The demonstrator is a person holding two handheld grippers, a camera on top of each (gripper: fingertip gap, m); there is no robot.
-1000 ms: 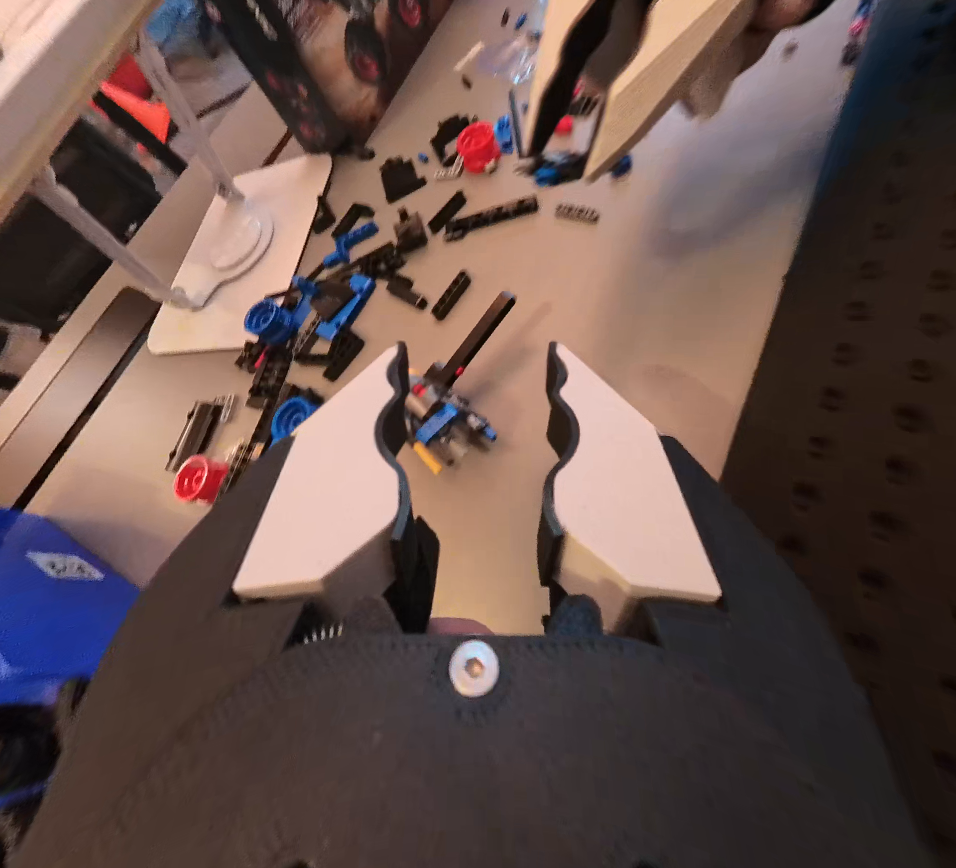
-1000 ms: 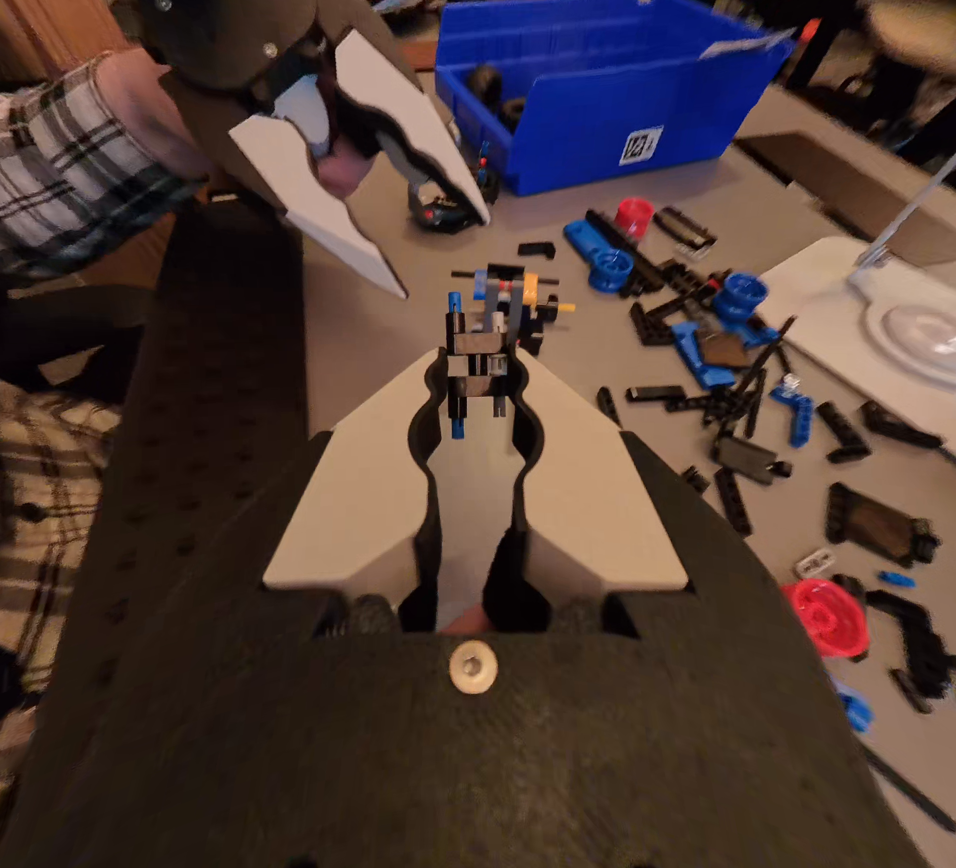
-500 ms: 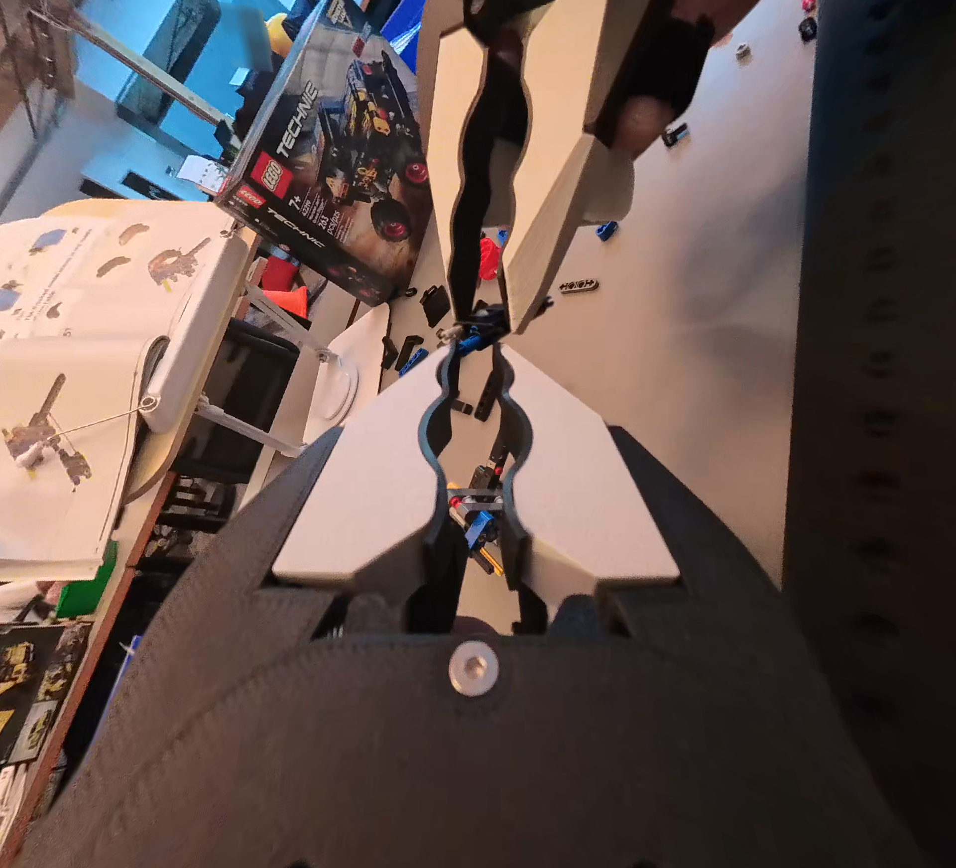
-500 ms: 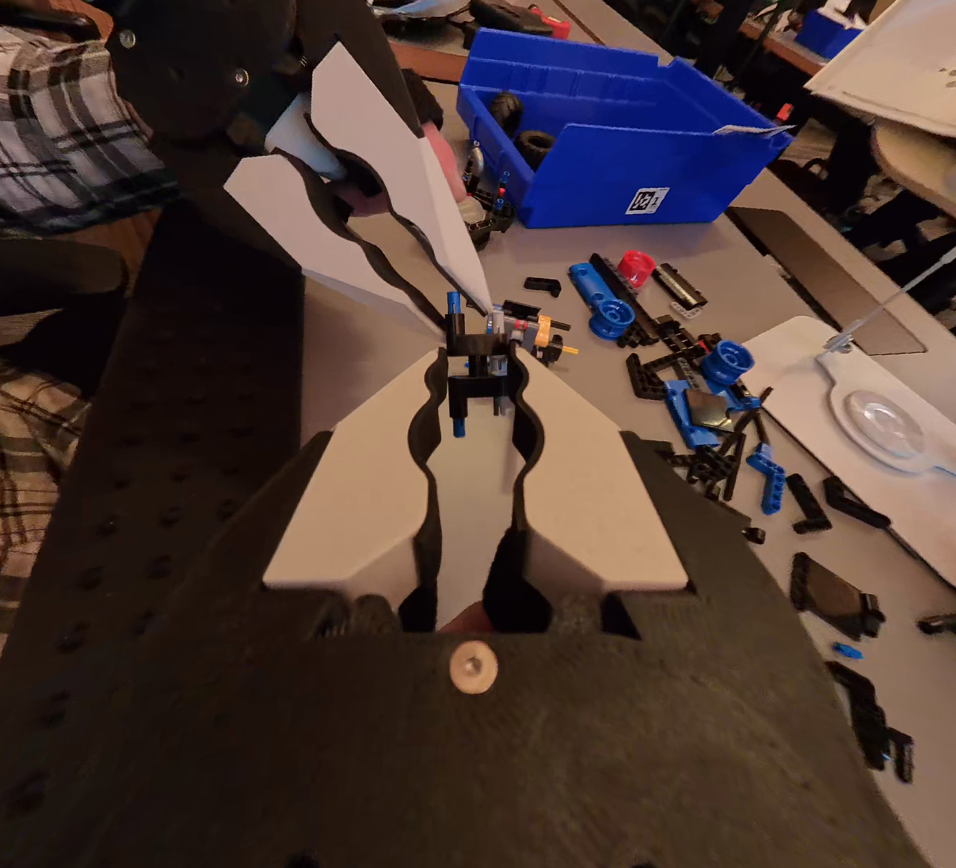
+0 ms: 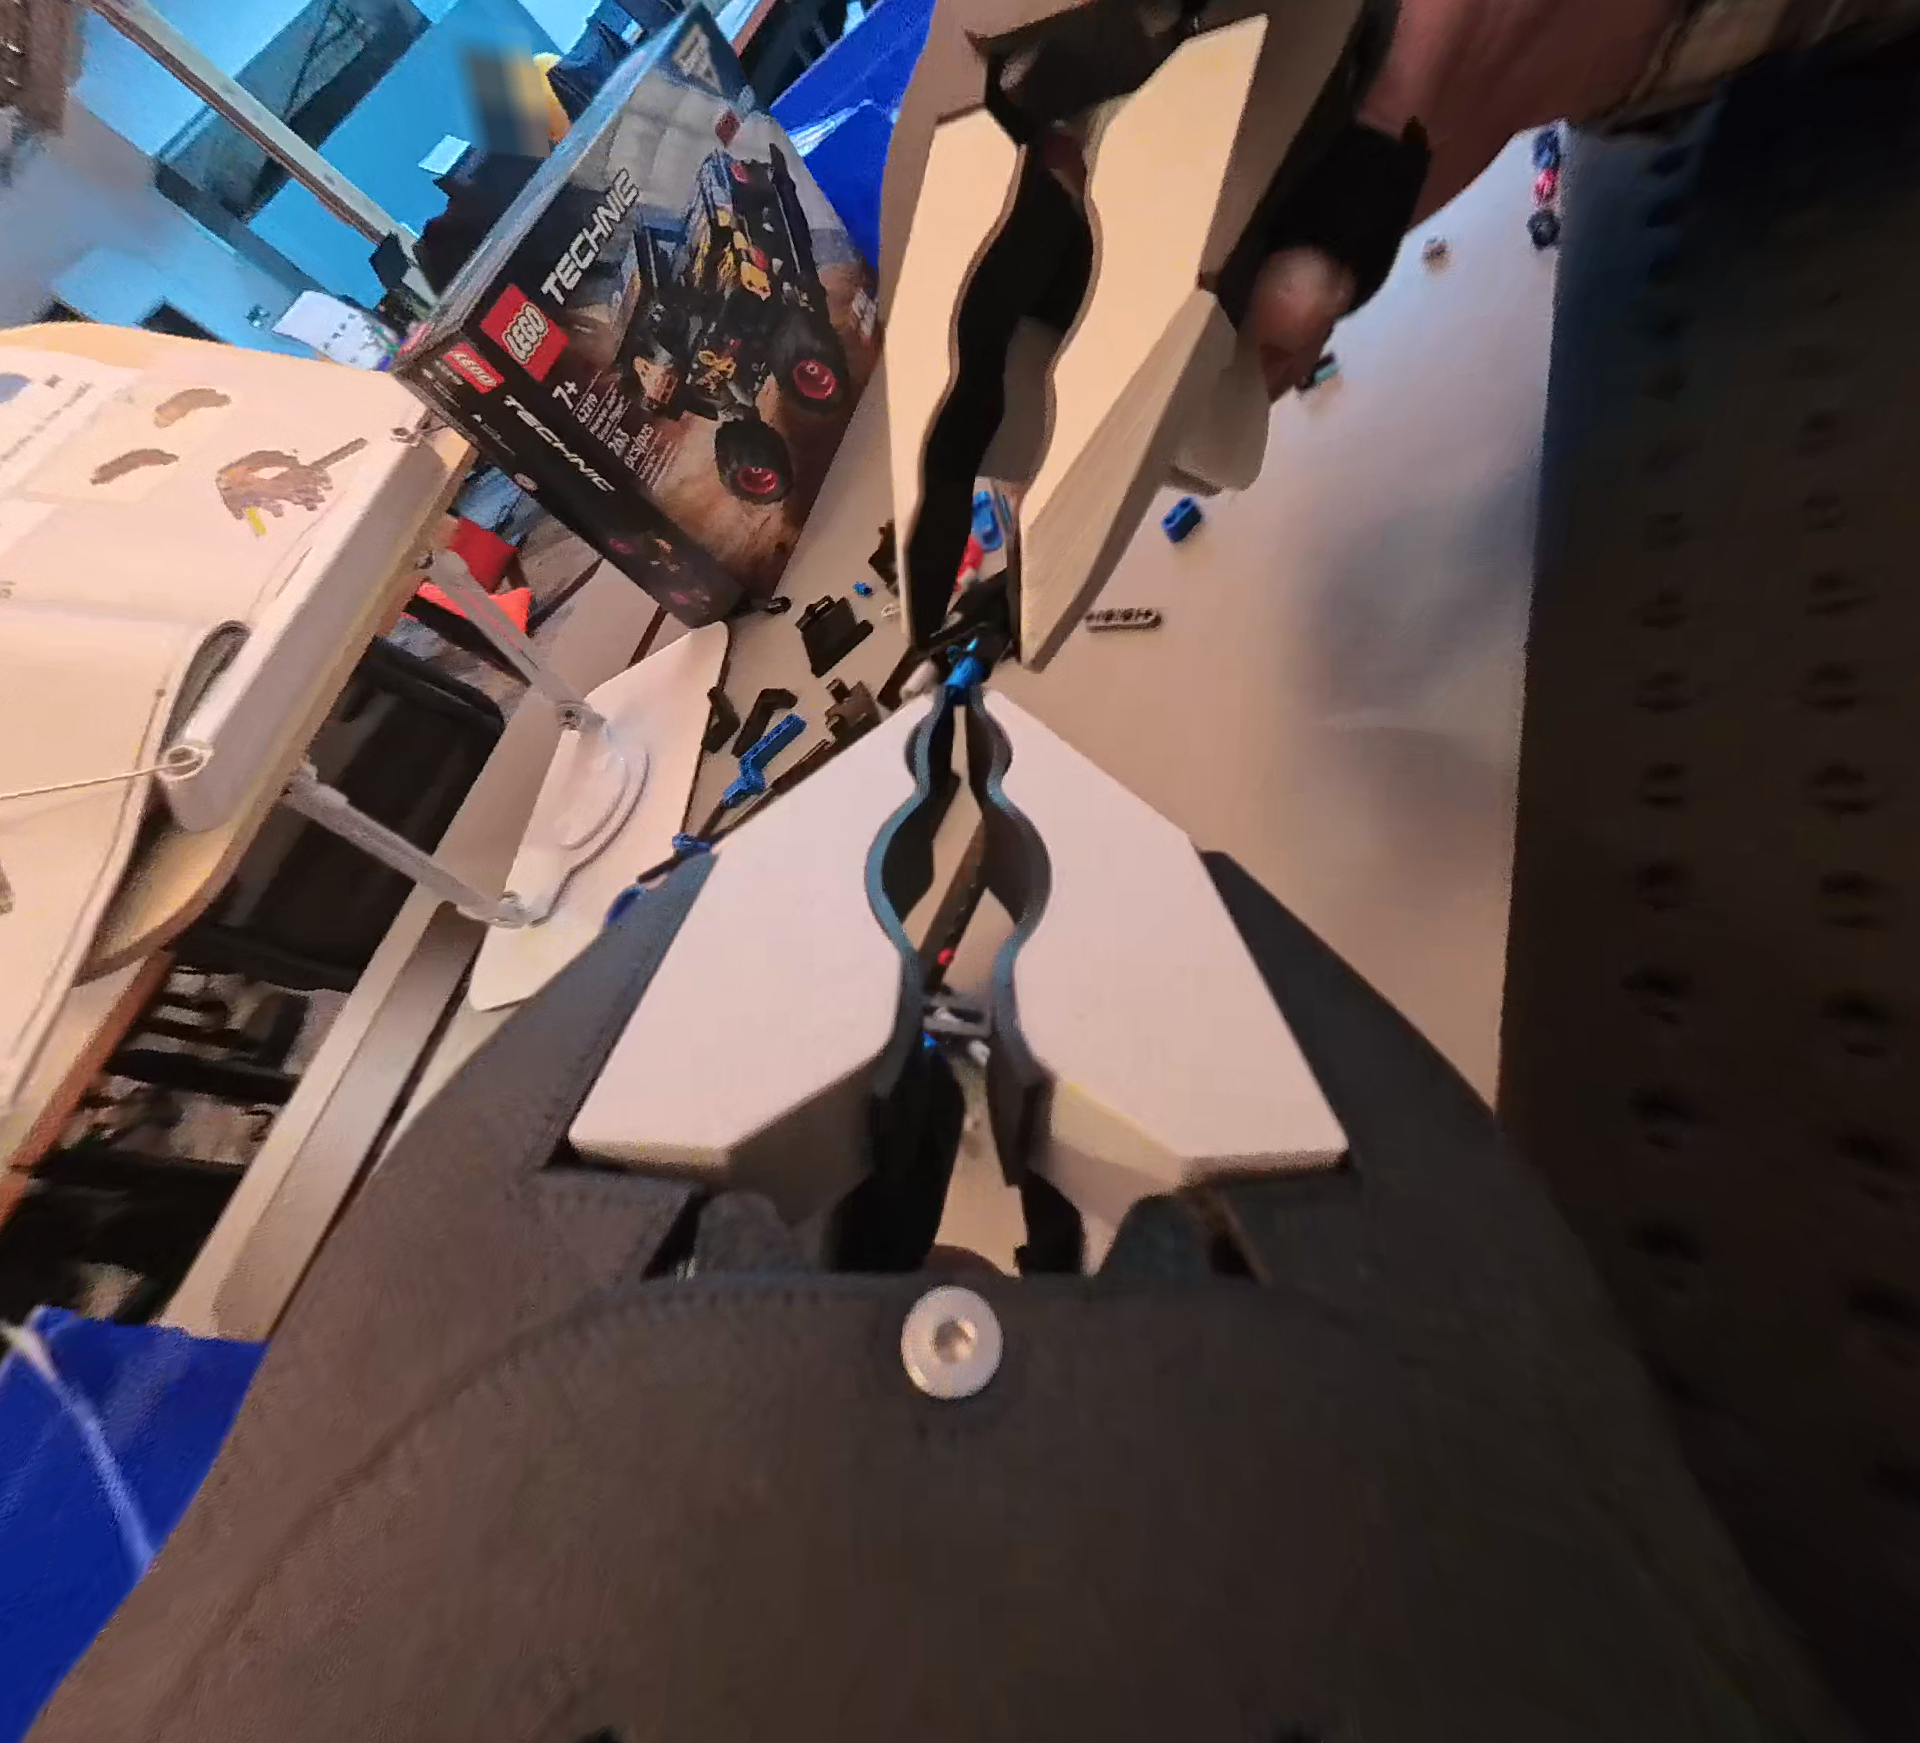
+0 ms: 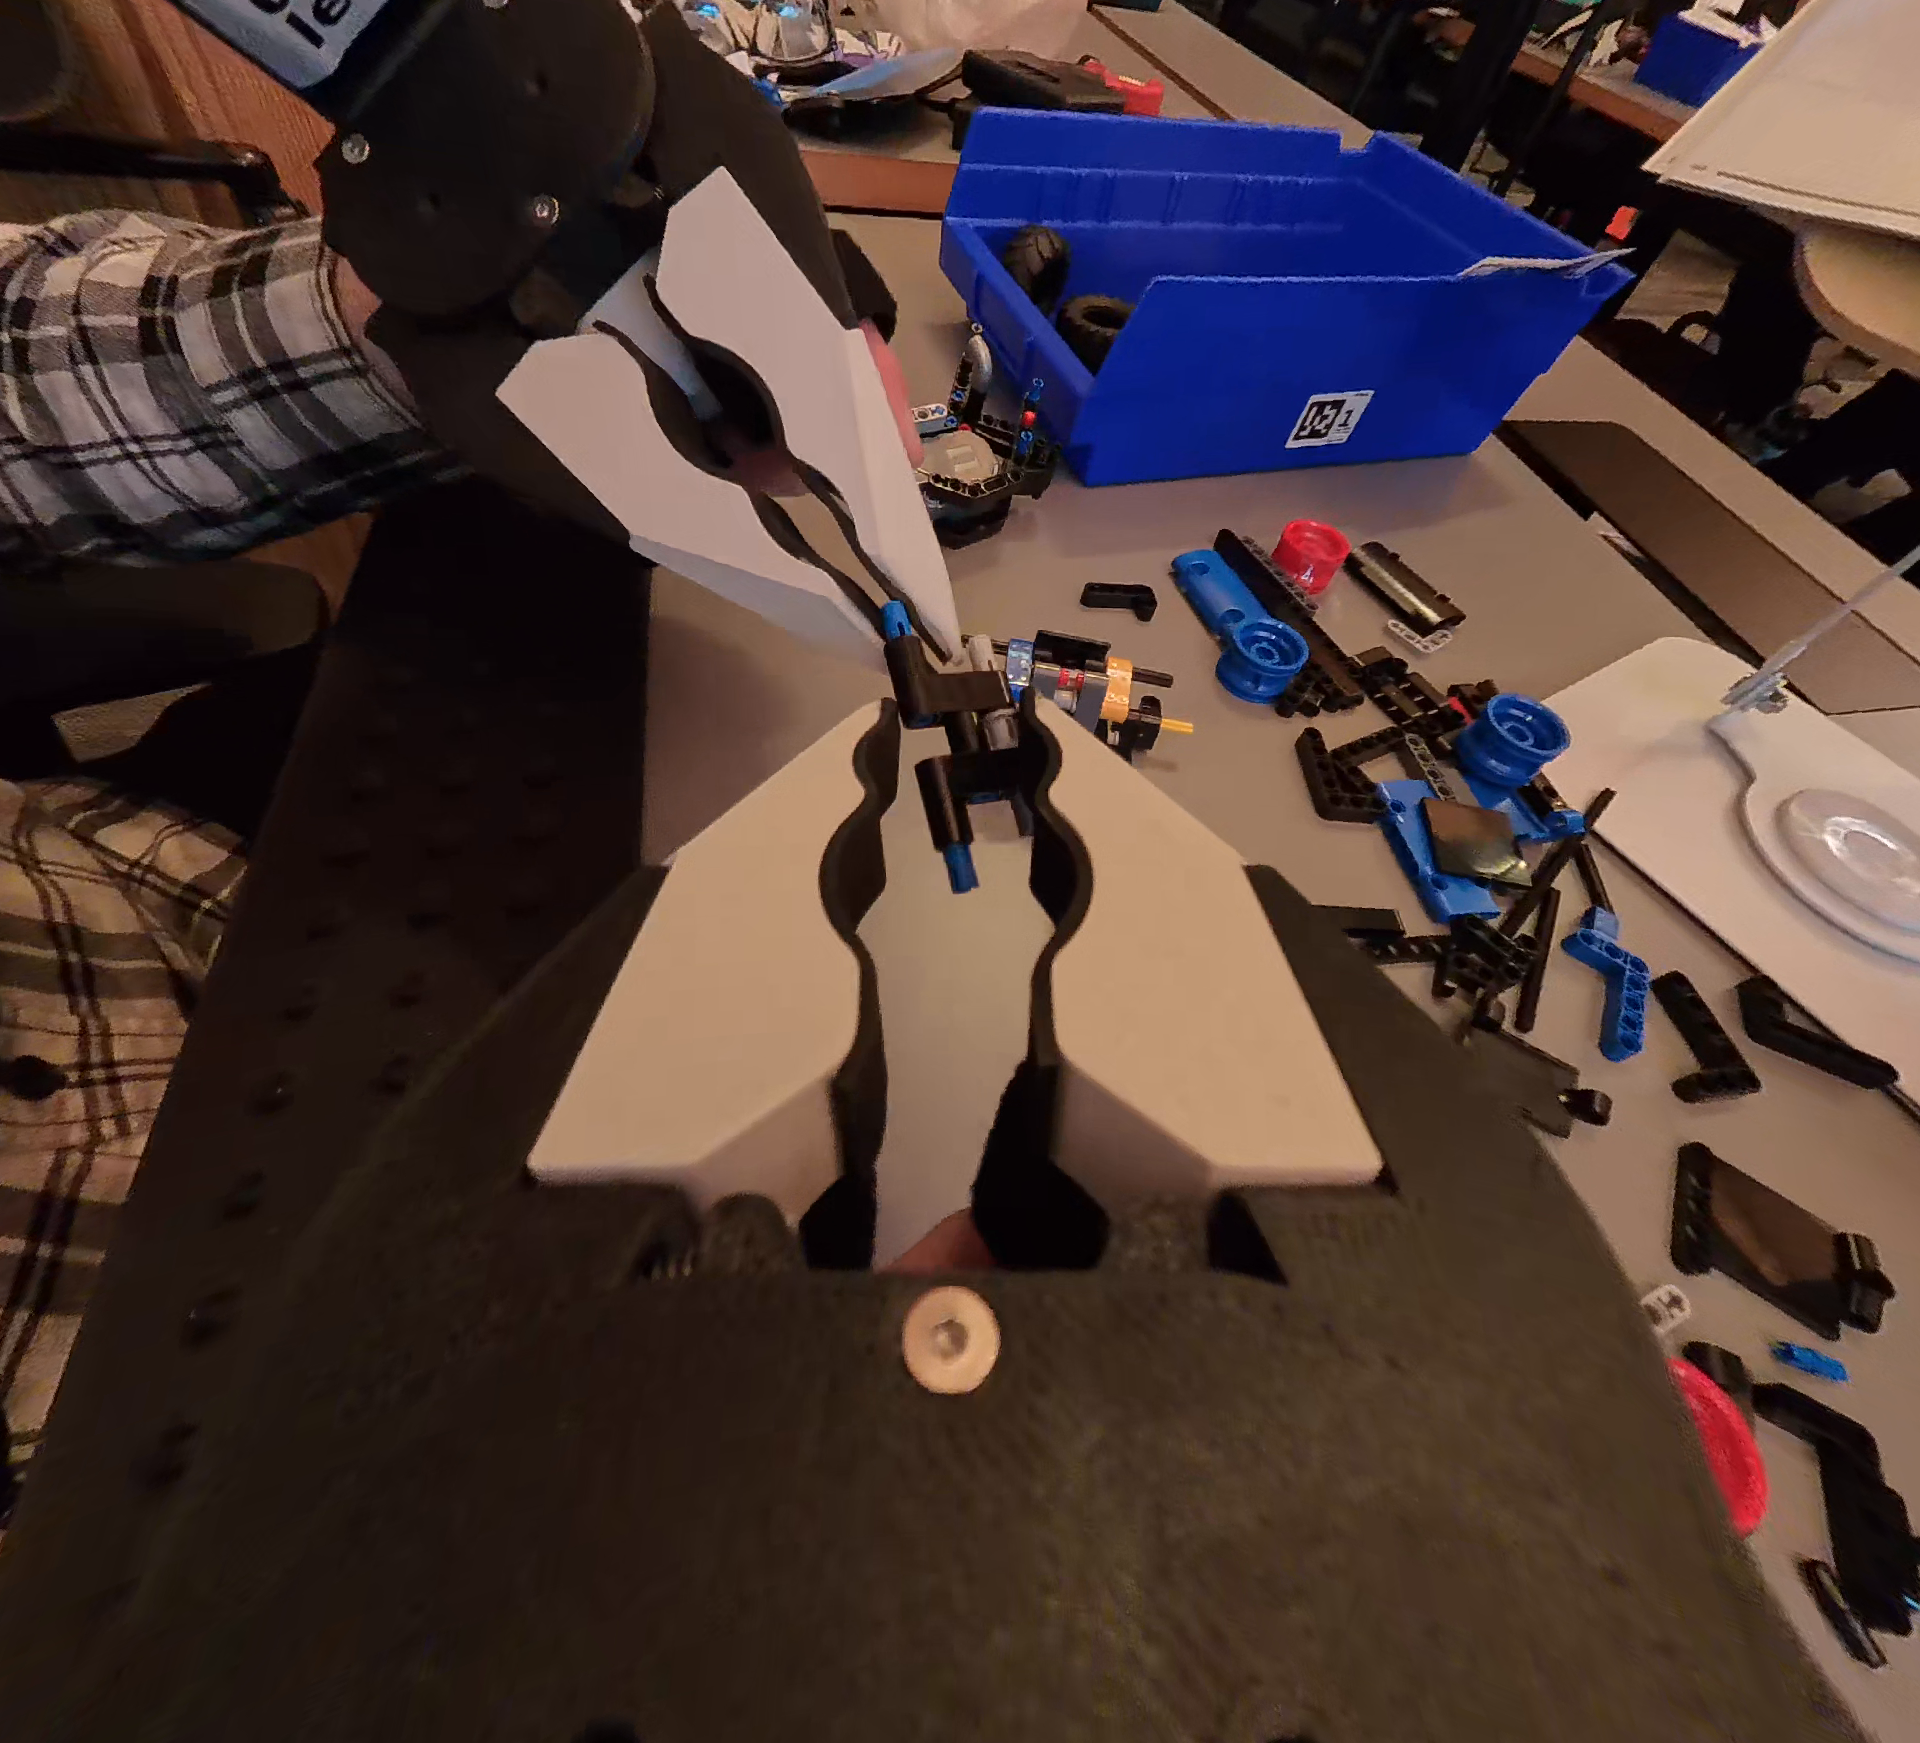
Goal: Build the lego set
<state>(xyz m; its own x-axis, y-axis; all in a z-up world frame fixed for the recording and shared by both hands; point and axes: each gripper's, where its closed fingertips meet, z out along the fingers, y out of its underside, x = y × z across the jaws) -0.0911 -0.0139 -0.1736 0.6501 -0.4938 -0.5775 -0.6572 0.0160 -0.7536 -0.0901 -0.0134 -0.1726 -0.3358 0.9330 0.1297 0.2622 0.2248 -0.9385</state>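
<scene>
The right gripper point(image 6: 961, 717) is clamped on a small black lego sub-assembly point(image 6: 966, 758) with a blue pin point(image 6: 961, 867) hanging from its lower end, held above the grey table point(image 6: 1143, 509). The left gripper point(image 6: 920, 639) comes in from the upper left, its tips nearly together around a second blue pin point(image 6: 894, 621) at the top of that piece; whether it truly pinches the pin or only touches it is hard to make out.

In the left wrist view the left gripper point(image 5: 961, 706) shows its jaws almost closed, and the right gripper point(image 5: 977, 644) meets it tip to tip. The sub-assembly point(image 5: 966, 654) there is mostly hidden between the four fingers: only a blue speck and some black show. That view is also blurred towards the edges.

Only the right wrist view shows the larger partly built assembly point(image 6: 1091, 685) with its orange and grey parts on the table just behind the held piece, the blue bin point(image 6: 1299, 343) holding black tyres point(image 6: 1091, 322), blue wheel hubs point(image 6: 1262, 659), a red hub point(image 6: 1309, 555), and scattered black beams. A plaid sleeve point(image 6: 187, 384) sits behind the left gripper.

Only the left wrist view shows the lego set box point(image 5: 665, 384) standing on the table and an open instruction booklet point(image 5: 135, 488) on a white stand, cut off at the left edge.
</scene>
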